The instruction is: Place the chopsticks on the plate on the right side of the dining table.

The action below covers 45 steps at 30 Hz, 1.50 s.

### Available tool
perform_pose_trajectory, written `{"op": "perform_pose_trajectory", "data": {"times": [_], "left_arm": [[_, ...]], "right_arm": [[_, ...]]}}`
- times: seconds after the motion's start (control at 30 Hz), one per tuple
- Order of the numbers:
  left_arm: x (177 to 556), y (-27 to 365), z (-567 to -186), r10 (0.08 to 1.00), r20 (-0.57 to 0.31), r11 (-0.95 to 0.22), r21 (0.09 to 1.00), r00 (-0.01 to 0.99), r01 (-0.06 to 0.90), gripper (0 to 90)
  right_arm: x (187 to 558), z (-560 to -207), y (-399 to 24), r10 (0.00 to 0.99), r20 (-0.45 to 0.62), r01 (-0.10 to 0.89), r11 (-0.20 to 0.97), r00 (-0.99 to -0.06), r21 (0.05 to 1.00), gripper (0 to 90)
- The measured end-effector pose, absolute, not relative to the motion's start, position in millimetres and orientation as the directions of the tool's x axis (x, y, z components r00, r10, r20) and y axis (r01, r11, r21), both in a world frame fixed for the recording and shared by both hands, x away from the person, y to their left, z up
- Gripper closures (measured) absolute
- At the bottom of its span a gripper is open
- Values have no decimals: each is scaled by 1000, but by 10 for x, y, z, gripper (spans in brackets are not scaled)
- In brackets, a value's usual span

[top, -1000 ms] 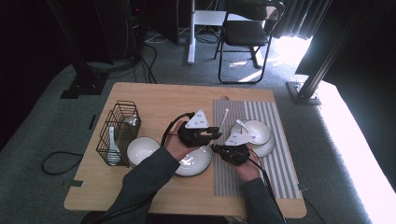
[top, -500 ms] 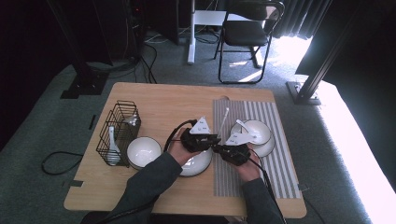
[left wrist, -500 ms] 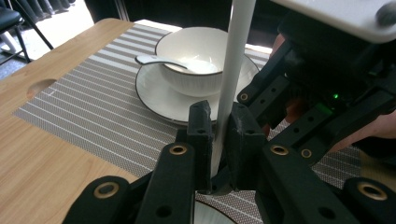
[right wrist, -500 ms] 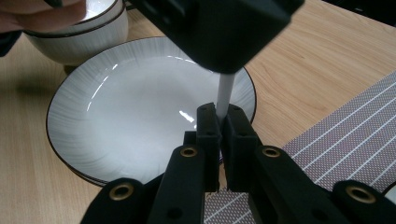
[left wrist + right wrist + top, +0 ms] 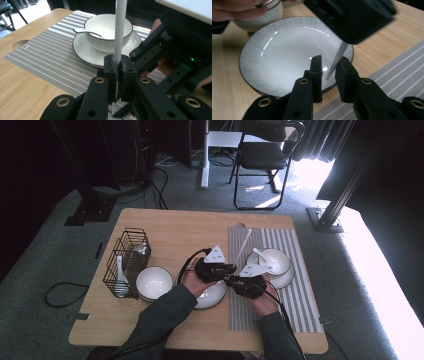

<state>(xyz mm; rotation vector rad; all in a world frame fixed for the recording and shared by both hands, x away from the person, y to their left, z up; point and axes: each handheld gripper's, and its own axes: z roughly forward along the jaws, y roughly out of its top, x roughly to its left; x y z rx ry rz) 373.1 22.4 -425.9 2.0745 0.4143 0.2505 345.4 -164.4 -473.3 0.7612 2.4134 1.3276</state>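
Note:
A thin white chopstick (image 5: 120, 30) stands nearly upright, and my left gripper (image 5: 118, 72) is shut on its lower part. In the high view the chopstick (image 5: 243, 245) slants up from my left gripper (image 5: 216, 268) over the striped placemat. My right gripper (image 5: 329, 66) sits just beside the left one; its jaws have just been opening. The chopstick's lower tip (image 5: 334, 63) hangs between them with a gap on both sides. Below both grippers lies a white plate (image 5: 274, 60) with a dark rim, seen in the high view as the plate (image 5: 212, 296) under my left hand.
A white bowl (image 5: 274, 261) with a spoon in it sits on a plate on the striped placemat (image 5: 300, 300). Another white bowl (image 5: 154, 282) stands left of the plate, beside a black wire basket (image 5: 127, 262) with a spoon. A folding chair (image 5: 265, 155) stands beyond the table (image 5: 165, 230).
My left gripper has come down and a little right, closer to the right gripper. The right hand has stayed where it was.

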Motion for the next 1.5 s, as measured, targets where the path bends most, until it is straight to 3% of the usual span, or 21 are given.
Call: {"op": "perform_pose_trajectory", "data": {"times": [0.5, 1.1, 1.5], "left_arm": [[3765, 128, -4296, 412, 6, -449, 872, 911, 197, 868], [3891, 177, -4283, 440, 34, -470, 860, 898, 197, 867], [3996, 193, -4244, 467, 47, -471, 858, 883, 204, 867]], "right_arm": [[3392, -4717, -1575, 509, -15, 263, 469, -860, 843, 749], [3385, -4775, -1565, 513, -63, 260, 532, -856, 806, 635], [3366, -4832, -1669, 583, -67, 305, 516, -809, 800, 537]]}}
